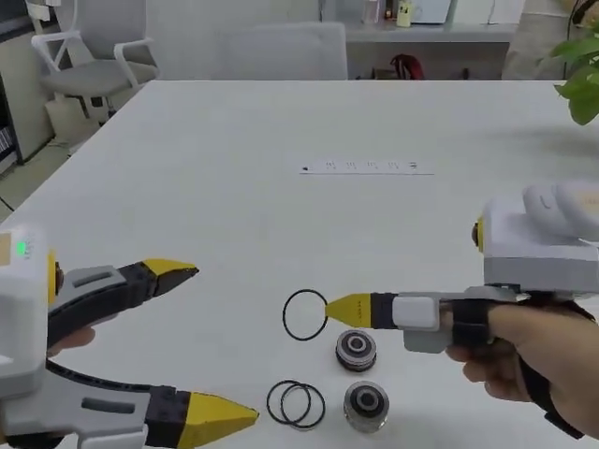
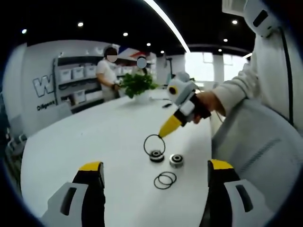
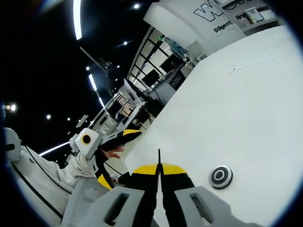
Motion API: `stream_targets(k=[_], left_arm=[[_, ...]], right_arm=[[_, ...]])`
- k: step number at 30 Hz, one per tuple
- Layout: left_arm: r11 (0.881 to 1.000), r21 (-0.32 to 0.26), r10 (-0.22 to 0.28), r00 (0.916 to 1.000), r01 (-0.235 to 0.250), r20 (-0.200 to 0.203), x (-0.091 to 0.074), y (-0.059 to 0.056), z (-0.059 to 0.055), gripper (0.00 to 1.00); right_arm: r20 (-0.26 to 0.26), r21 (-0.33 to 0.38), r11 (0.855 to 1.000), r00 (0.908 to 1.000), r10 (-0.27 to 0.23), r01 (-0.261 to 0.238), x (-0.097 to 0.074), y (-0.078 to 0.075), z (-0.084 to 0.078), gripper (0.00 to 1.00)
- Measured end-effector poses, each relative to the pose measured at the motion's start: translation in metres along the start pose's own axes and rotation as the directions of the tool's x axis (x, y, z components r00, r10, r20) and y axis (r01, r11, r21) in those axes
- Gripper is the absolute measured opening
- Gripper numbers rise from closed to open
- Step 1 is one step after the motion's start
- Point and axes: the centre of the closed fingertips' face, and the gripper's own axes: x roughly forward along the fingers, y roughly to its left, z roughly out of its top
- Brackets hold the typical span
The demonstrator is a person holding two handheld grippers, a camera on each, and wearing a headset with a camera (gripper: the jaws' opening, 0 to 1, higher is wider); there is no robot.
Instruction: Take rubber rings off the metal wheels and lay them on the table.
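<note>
Here the left tongs (image 1: 211, 341) gape wide and empty at the near left. Just right of them, two rings (image 1: 296, 403) lie flat on the tabletop (image 1: 234, 187). Beyond those, a third ring (image 1: 304, 313) sticks out leftward from the clenched right tongs (image 1: 335, 310), just beside the two metal wheels (image 1: 357, 348). Bare tabletop lies to its left, and nothing seems to bar the way down.

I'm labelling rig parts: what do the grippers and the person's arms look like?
The left gripper and right gripper match: white-grey bodies, black fingers with pointed yellow tips. A green light marks the left. The right sleeve is white.
</note>
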Motion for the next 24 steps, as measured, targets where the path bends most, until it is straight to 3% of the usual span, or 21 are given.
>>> stream_targets(k=[4, 11, 16, 24], left_arm=[[1.000, -0.008, 0.009, 0.9999, -0.009, -0.012, -0.001, -0.002, -0.007, 0.92], [1.000, -0.020, 0.015, 0.9998, -0.015, -0.010, -0.001, -0.002, -0.008, 0.92], [1.000, -0.030, 0.008, 0.9997, -0.008, -0.023, 0.001, -0.004, -0.013, 0.92], [0.999, -0.034, -0.007, 0.9996, 0.006, -0.028, 0.003, -0.008, -0.014, 0.91]], right_arm=[[-0.034, -0.028, 1.000, 0.9994, 0.001, -0.002, 0.004, 0.003, -0.007, 0.00], [-0.118, -0.121, 0.993, 0.9930, -0.001, -0.014, 0.011, 0.011, -0.026, 0.00], [-0.208, -0.234, 0.972, 0.9779, -0.019, -0.031, 0.014, 0.012, -0.045, 0.00], [-0.307, -0.327, 0.941, 0.9514, -0.022, -0.084, 0.018, 0.014, -0.068, 0.00]])
